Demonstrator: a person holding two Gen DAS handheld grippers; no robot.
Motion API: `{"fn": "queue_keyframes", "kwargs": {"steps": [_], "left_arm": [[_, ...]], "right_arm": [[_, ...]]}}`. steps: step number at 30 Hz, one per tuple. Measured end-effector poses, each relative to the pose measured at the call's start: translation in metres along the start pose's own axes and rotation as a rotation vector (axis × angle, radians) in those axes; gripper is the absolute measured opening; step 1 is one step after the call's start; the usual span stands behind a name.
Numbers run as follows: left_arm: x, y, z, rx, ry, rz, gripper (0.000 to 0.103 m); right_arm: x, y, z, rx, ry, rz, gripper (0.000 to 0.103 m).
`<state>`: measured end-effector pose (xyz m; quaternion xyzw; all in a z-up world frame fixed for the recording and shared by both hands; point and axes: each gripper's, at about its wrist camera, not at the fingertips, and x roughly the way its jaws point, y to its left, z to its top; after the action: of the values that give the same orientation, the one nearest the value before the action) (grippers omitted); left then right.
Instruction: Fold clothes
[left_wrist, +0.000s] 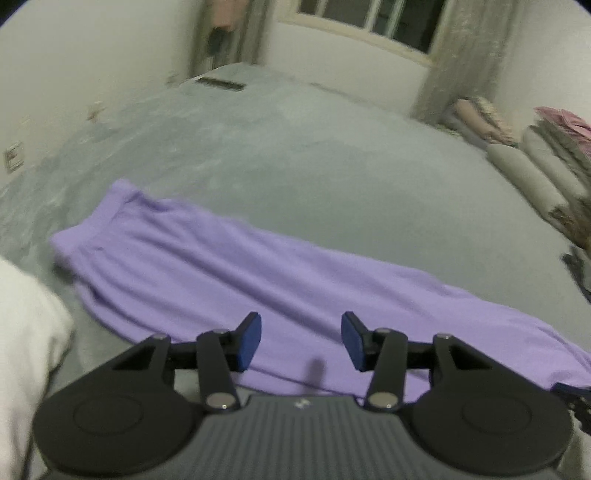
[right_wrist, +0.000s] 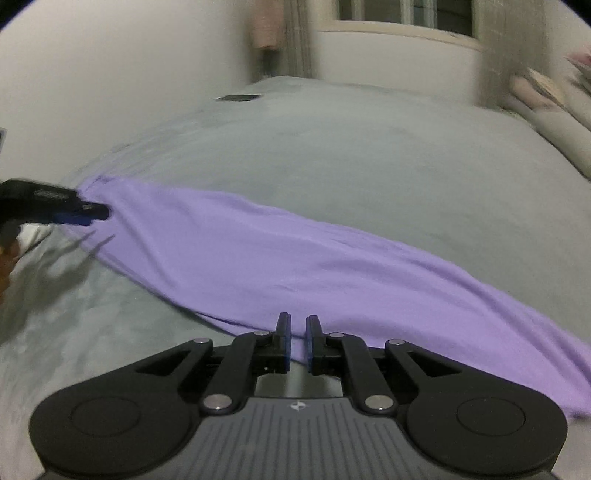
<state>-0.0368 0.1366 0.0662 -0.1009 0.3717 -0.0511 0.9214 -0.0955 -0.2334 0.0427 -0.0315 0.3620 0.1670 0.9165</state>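
Observation:
A purple garment (left_wrist: 236, 266) lies stretched out on the grey bed (left_wrist: 332, 155), waistband end at the left. My left gripper (left_wrist: 301, 341) is open and empty above the garment's near edge. In the right wrist view the garment (right_wrist: 295, 266) runs from left to lower right. My right gripper (right_wrist: 298, 341) has its jaws nearly together with a narrow gap at the garment's near edge; no cloth shows between the pads. The left gripper also shows in the right wrist view (right_wrist: 74, 214), at the garment's left end.
Pillows and folded bedding (left_wrist: 535, 158) are stacked at the right side of the bed. A white cloth (left_wrist: 26, 332) lies at the near left. A wall (left_wrist: 92, 55) runs along the left; a window (left_wrist: 369, 18) is behind the bed.

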Motion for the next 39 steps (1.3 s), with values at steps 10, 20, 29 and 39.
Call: {"fn": "queue_keyframes", "kwargs": {"steps": [10, 20, 29, 39], "left_arm": [[0.026, -0.057, -0.032, 0.183, 0.072, -0.005, 0.052], [0.029, -0.05, -0.031, 0.143, 0.067, -0.005, 0.053], [0.029, -0.047, -0.029, 0.133, 0.067, -0.014, 0.053], [0.028, -0.051, -0.032, 0.16, 0.06, 0.0, 0.055]], "right_arm": [[-0.01, -0.049, -0.018, 0.294, -0.004, -0.052, 0.008], [-0.02, -0.097, -0.027, 0.603, -0.081, -0.145, 0.012], [-0.031, -0.113, -0.04, 0.83, -0.12, -0.078, 0.041], [-0.028, -0.115, -0.043, 0.916, -0.184, -0.17, 0.019]]}}
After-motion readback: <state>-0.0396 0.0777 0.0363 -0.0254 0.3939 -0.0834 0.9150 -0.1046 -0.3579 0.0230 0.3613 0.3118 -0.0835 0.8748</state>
